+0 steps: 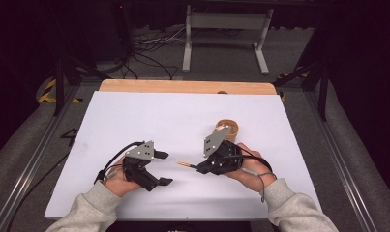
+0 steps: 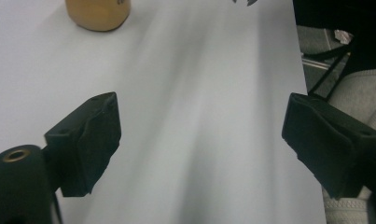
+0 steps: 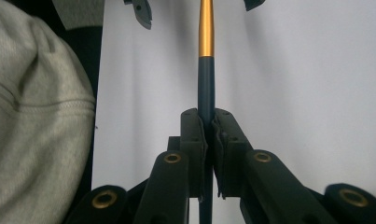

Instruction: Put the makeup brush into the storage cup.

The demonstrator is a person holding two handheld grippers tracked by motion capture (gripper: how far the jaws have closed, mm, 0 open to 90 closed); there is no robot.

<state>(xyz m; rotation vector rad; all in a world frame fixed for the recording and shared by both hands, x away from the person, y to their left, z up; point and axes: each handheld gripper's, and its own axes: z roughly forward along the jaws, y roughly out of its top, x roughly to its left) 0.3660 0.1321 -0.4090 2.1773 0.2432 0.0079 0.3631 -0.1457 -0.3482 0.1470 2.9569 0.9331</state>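
Grey sleeves enter at the bottom edge. Left gripper hovers over the white table, fingers spread wide apart. Right gripper has fingers clamped on a dark, gold-tipped pen, near a wooden cup.

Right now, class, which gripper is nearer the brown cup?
Right. The right gripper lies just in front of the brown cup, jaws shut on a pen. The left gripper sits farther left, jaws open.
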